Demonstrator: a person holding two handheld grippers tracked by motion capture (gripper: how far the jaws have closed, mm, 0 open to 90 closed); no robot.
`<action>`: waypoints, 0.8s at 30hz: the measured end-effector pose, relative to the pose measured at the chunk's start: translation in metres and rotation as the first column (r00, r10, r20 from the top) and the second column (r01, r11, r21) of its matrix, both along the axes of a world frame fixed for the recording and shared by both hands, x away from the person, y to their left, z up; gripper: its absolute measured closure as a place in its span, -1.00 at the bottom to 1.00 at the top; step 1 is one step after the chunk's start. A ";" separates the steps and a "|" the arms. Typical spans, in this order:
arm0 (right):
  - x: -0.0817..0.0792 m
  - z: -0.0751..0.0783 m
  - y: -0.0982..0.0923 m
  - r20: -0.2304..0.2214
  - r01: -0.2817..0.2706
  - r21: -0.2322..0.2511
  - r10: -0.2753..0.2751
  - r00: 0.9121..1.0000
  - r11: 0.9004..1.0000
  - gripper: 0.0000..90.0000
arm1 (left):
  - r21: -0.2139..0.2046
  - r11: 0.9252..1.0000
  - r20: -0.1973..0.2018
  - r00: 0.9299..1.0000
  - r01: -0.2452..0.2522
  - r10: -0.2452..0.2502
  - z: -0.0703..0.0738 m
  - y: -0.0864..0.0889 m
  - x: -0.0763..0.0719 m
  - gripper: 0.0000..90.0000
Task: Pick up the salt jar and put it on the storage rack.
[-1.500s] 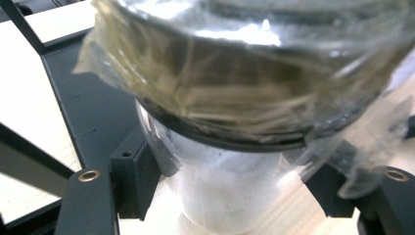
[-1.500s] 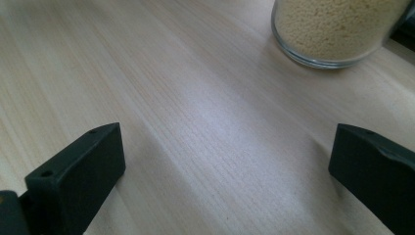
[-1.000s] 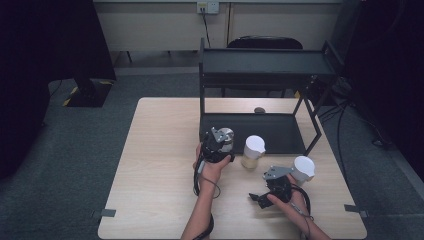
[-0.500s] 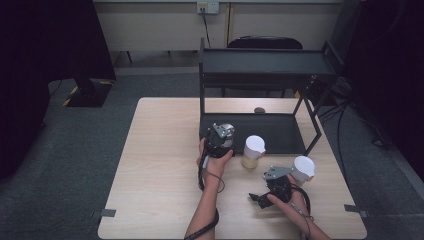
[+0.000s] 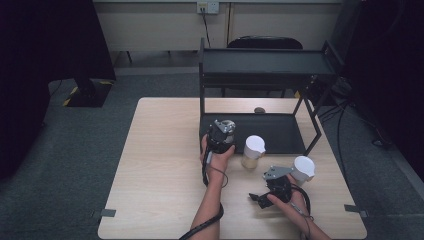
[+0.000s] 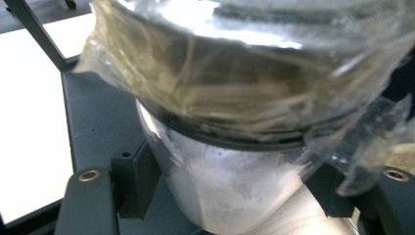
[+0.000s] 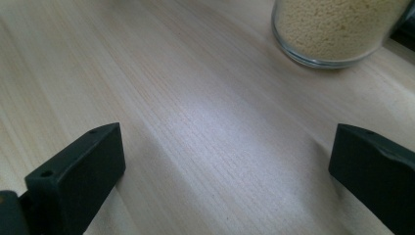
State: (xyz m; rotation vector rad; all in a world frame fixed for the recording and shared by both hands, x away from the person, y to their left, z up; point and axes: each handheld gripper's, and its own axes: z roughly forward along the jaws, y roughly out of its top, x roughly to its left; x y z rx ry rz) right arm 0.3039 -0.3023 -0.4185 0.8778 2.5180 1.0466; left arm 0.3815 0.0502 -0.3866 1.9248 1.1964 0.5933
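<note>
**Left gripper clamps a wrapped jar at the rack's edge**

The left gripper grasps a jar holding white powder, its top covered in crinkled clear film; in the left gripper view both black jaws press against the jar's sides. In the high view the held jar sits at the front left corner of the black rack, over the rack's dark lower shelf and the wooden table.

The right gripper rests low over the table near the front edge, its jaws spread wide with nothing between them (bare wood grain lies between them in the right gripper view). Ahead of it stands a glass jar of yellow grains. In the high view two white-lidded jars stand on the table: one just in front of the rack, another beside the right gripper
</note>
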 end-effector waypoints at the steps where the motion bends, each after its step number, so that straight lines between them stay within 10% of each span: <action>1: 0.000 0.000 0.000 0.000 0.000 0.000 0.000 1.000 1.000 -1.00 | -0.001 1.000 -0.001 1.000 -0.003 0.003 -0.001 -0.001 0.001 -0.32; 24: 0.000 0.000 0.000 0.000 0.000 0.000 0.000 1.000 1.000 -1.00 | 0.009 0.999 -0.014 0.999 -0.052 0.052 -0.011 -0.011 0.020 -0.32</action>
